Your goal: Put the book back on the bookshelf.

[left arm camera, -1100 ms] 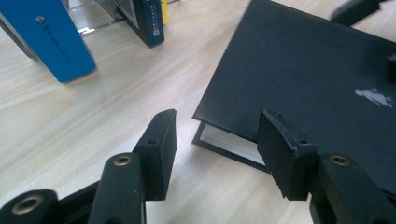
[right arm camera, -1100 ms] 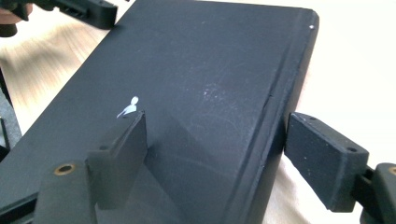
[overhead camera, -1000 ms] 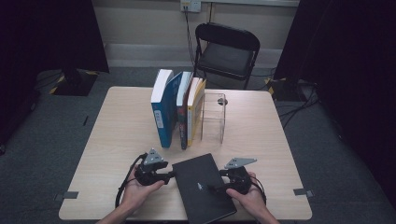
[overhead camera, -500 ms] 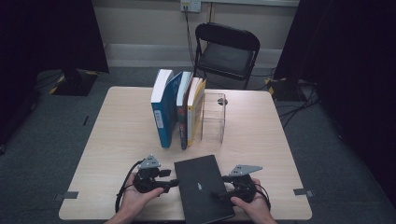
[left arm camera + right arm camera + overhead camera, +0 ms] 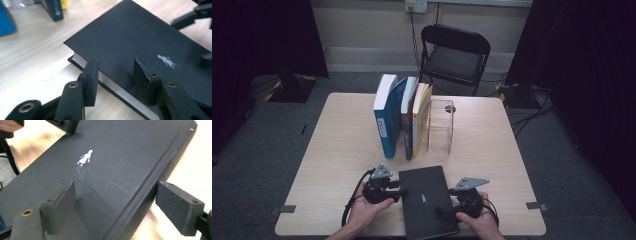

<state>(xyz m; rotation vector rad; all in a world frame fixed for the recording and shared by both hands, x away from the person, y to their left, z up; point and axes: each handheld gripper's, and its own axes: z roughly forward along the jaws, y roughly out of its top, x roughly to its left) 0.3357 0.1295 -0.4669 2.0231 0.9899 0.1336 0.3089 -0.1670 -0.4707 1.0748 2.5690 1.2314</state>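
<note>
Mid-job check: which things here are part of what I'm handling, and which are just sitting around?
In hand:
- black book, flat at the near edge
- left gripper, jaws astride its page edge
- right gripper, jaws astride its spine edge

Lying about:
- upright books
- clear bookend
- folding chair

Recording studio: black curtains (image 5: 267, 35), floor cables (image 5: 532, 112).

Beyond my work, on my wooden table (image 5: 337, 150): three upright books in a row, namely a blue book (image 5: 387, 117), a dark book (image 5: 408, 120) and a yellow book (image 5: 421, 117), touching; a clear acrylic stand (image 5: 441, 125) just beside them. A black folding chair (image 5: 454, 57) stood behind the table
</note>
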